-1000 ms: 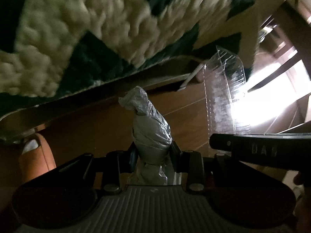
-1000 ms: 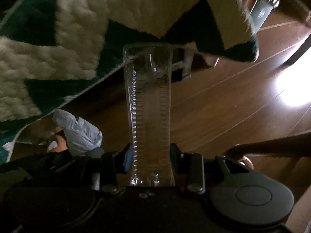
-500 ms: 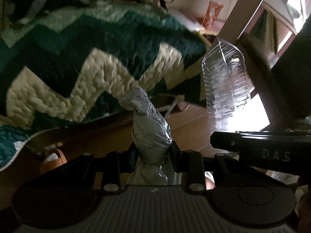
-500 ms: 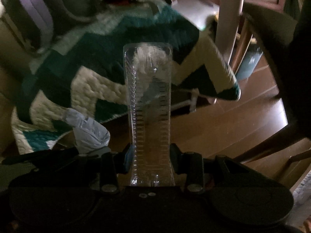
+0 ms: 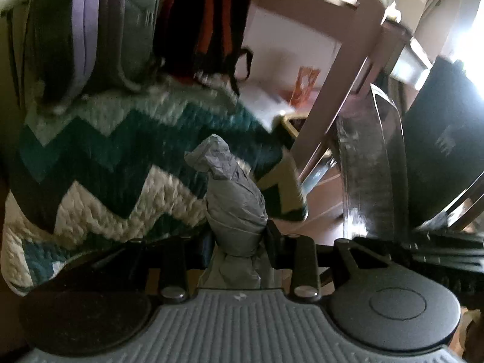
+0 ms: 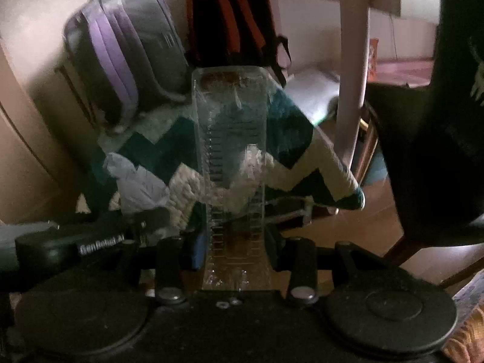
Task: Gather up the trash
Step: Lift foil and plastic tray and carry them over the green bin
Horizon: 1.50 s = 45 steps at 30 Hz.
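Your left gripper (image 5: pixel 237 242) is clamped on a crumpled grey wrapper (image 5: pixel 233 196), and your right gripper (image 6: pixel 236 246) is pinching a clear plastic tray (image 6: pixel 231 157) that stands upright. Both are held up in front of the zigzag quilt (image 5: pixel 99 163), side by side.

floor (image 6: pixel 357 233): brown wood planks showing at 4 o'clock | quilt (image 6: pixel 290 133): teal-and-cream zigzag, draping over a low surface at centre, its corner hanging just above the floor | backpacks: purple-grey backpack (image 6: pixel 127 57) at 10 o'clock and orange-black backpack (image 6: pixel 230 21) at 12 o'clock resting on the quilt
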### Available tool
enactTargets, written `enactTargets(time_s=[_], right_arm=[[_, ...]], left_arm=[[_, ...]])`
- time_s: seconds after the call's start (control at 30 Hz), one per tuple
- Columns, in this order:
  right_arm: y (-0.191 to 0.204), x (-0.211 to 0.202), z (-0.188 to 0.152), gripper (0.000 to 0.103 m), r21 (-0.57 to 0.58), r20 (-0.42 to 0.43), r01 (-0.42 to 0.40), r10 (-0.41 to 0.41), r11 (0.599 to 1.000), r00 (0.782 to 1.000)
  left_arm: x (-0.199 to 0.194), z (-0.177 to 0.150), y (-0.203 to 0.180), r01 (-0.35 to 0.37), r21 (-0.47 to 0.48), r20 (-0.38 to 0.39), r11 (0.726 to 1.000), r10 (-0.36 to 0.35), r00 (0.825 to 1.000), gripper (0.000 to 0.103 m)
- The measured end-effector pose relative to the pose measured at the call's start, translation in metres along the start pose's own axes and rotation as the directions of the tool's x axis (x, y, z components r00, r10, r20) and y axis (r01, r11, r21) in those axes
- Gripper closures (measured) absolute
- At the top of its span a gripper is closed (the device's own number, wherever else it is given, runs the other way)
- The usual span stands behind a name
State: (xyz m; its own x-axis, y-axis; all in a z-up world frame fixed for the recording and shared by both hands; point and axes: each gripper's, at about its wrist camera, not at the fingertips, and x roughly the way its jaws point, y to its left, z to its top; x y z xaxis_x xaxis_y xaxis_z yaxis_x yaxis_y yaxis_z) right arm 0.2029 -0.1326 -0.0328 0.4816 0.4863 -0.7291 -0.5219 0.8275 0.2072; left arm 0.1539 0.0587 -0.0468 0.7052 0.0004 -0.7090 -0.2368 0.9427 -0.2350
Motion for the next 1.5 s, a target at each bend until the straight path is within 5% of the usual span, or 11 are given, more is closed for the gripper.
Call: enactTargets(time_s=[0.53, 1.03, 1.5], right_arm=[[-0.042, -0.1, 0.013, 0.065, -0.009, 0.192, -0.049, 0.05, 0.999, 0.98], [-0.126, -0.168, 0.059, 0.065, 0.024, 0.321, 0.071, -0.075, 0.997, 0.944], [-0.208, -0.194, 0.126, 0.065, 0.064, 0.355, 0.212, -0.221, 0.975, 0.909]], left_arm=[[-0.063, 0.055, -0.086, 0.085, 0.092, 0.145, 0.992, -0.098, 0.985, 0.069], [-0.076, 0.127, -0.194, 0.167, 0.215, 0.219, 0.962, -0.214, 0.952, 0.069], [-0.035, 0.189, -0.304, 0.223, 0.341, 0.151, 0.913, -0.288, 0.946, 0.069]])
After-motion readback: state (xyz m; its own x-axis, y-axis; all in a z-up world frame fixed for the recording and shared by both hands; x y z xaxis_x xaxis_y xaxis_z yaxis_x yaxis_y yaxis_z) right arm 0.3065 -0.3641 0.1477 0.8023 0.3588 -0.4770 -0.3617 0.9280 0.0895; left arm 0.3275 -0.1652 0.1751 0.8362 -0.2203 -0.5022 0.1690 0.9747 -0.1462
